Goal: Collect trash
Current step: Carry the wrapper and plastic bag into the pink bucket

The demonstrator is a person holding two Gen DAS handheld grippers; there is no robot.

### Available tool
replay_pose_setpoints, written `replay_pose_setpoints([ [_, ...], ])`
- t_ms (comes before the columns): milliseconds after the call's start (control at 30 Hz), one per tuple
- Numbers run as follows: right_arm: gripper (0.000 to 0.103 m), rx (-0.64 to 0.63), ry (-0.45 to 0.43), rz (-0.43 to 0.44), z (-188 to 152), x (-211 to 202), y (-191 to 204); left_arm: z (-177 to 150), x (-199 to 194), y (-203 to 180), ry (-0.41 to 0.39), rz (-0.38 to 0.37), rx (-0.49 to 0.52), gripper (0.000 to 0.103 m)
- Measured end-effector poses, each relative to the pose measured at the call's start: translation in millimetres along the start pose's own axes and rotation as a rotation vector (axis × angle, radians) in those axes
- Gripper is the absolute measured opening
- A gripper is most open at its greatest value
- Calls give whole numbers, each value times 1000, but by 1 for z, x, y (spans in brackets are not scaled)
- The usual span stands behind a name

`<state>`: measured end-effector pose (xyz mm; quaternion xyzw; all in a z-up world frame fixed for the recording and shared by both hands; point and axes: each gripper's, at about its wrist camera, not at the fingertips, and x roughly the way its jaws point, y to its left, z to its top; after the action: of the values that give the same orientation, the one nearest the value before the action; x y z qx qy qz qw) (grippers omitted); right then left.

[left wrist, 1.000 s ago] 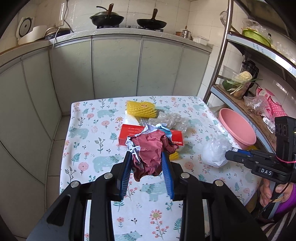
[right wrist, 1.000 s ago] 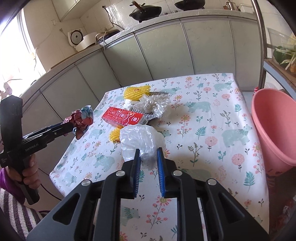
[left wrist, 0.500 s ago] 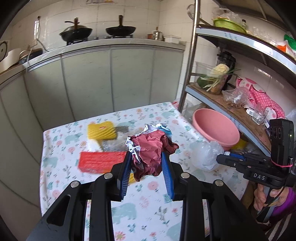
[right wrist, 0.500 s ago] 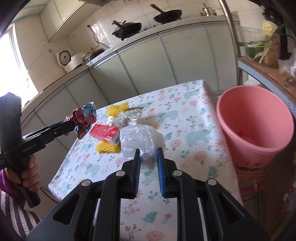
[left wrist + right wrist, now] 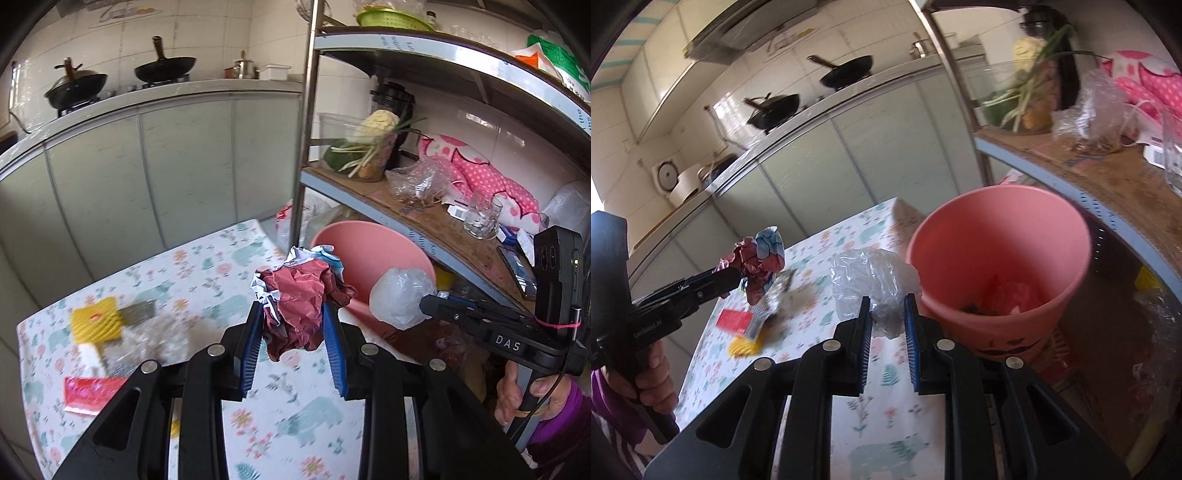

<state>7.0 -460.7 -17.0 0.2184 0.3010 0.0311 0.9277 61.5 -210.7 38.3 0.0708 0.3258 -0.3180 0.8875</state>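
Observation:
My left gripper [image 5: 292, 314] is shut on a crumpled dark red wrapper [image 5: 301, 299] and holds it in the air above the table's right part. It also shows in the right wrist view [image 5: 757, 260]. My right gripper [image 5: 886, 304] is shut on a crumpled clear plastic bag [image 5: 873, 280], held just left of the pink bin [image 5: 997, 258], which has some trash at its bottom. In the left wrist view the bag [image 5: 400, 297] hangs in front of the bin [image 5: 369, 254].
On the floral tablecloth [image 5: 207, 280] lie a yellow foam net [image 5: 96, 323], a red box [image 5: 88, 393] and clear wrapping [image 5: 162, 339]. A metal rack [image 5: 424, 206] with vegetables, bags and a glass stands right of the bin. Kitchen cabinets stand behind.
Both grippers have swung right with their loads, from over the middle of the table toward the pink bin. The bin now fills much of the right wrist view.

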Motion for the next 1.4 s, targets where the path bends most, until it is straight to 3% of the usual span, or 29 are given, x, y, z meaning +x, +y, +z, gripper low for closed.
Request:
replay_pose_setpoints([
  [233, 18, 57, -47, -107, 13, 6, -27, 21, 43, -34, -9, -89, 44, 32],
  [533, 18, 101, -55, -207, 24, 28, -51, 38, 91, -62, 9, -136, 84, 32],
  [1033, 18, 123, 1, -272, 21, 56, -64, 33, 160, -62, 108, -150, 59, 32],
  [1267, 19, 137, 6, -302, 20, 61, -66, 28, 168, -60, 137, -166, 40, 37],
  [1400, 25, 152, 23, -312, 19, 63, -69, 29, 169, -59, 149, -182, 24, 39],
])
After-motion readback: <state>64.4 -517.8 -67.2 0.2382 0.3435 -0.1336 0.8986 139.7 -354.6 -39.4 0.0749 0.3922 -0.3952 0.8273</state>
